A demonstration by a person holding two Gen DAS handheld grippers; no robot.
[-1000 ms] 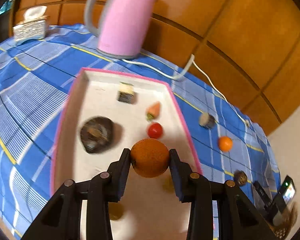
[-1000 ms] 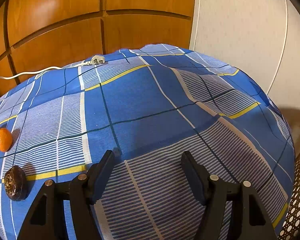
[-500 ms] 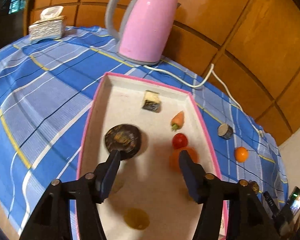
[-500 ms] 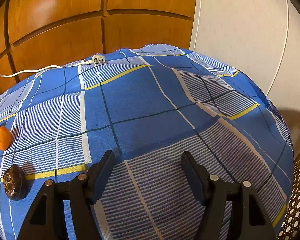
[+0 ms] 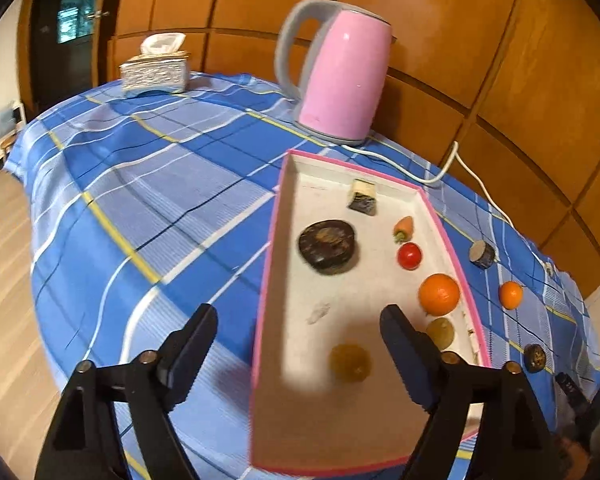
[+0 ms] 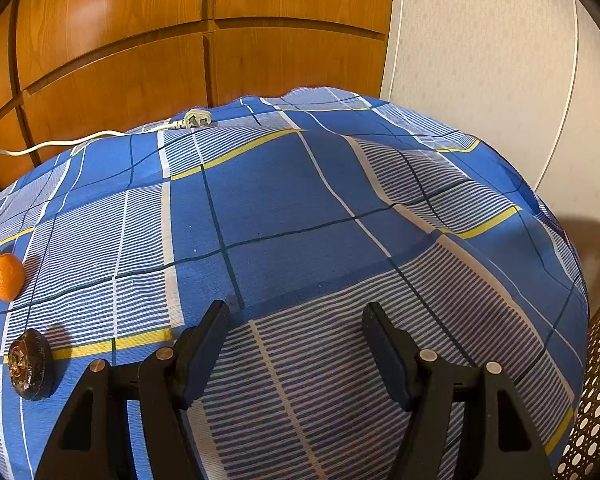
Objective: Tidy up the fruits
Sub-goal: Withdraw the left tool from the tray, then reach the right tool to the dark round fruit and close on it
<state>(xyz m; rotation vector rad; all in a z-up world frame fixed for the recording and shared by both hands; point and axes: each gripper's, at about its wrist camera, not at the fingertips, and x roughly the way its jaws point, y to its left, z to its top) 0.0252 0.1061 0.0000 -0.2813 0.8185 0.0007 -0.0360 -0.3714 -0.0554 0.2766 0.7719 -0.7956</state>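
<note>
Two wrist fisheyes, both angled down over one checked table.
The left view looks close along its fingers onto the pink-rimmed tray [image 5: 452,248], kettle [image 5: 342,76] and wood panelling behind. The right view faces the tablecloth [image 6: 300,208] toward a white wall. Both share the small orange [image 5: 510,294] [image 6: 6,277] and white cable [image 5: 472,172] [image 6: 80,138].

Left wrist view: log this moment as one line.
left gripper: open, jaws just opening, empty | large orange: in pink-rimmed tray | small orange: on tablecloth | right gripper: open, empty
</note>
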